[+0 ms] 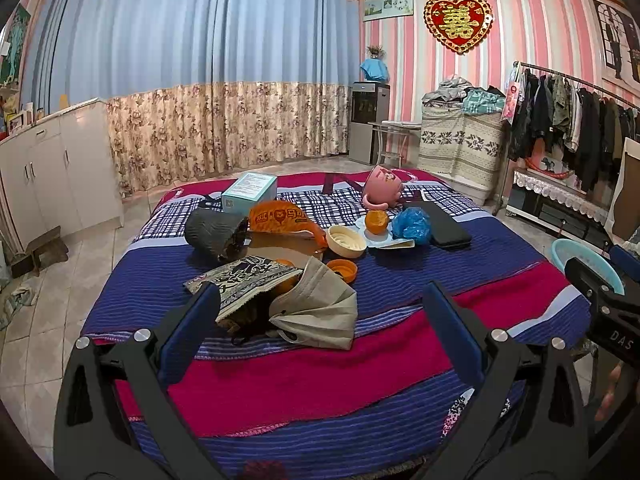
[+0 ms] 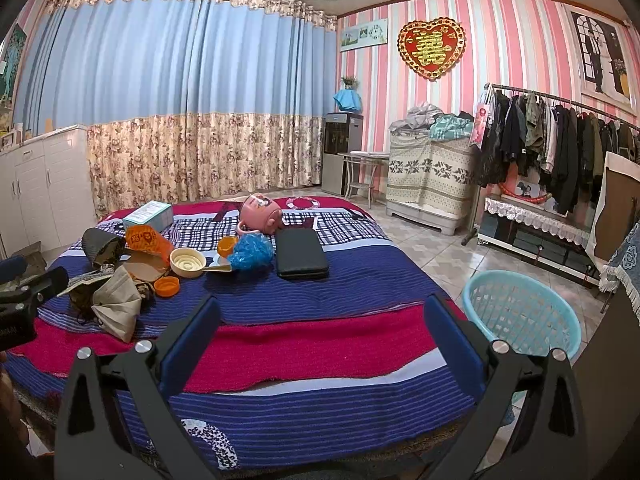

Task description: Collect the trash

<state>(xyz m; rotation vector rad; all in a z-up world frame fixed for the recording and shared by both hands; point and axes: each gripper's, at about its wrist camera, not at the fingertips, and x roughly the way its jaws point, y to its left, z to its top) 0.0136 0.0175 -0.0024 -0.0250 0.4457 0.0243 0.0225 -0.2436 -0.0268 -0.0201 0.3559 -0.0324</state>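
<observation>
Trash lies on a striped blue and red bedspread [image 1: 400, 280]: a beige face mask [image 1: 316, 304], a patterned wrapper [image 1: 244, 280], an orange cap [image 1: 342, 270], an orange packet [image 1: 284, 220], a cream lid [image 1: 346, 240], an orange peel [image 1: 377, 221] and a crumpled blue bag [image 1: 412, 225]. My left gripper [image 1: 320, 308] is open, its jaws either side of the mask, a little short of it. My right gripper [image 2: 320, 320] is open and empty above the bed's near part. A light blue basket [image 2: 520, 312] stands on the floor right of the bed.
A pink mug [image 1: 383, 189], a teal box [image 1: 250, 192], a black case [image 1: 440, 224] and a dark grey pouch [image 1: 216, 234] also lie on the bed. White cabinets [image 1: 48, 176] stand at the left, a clothes rack [image 2: 560, 140] at the right.
</observation>
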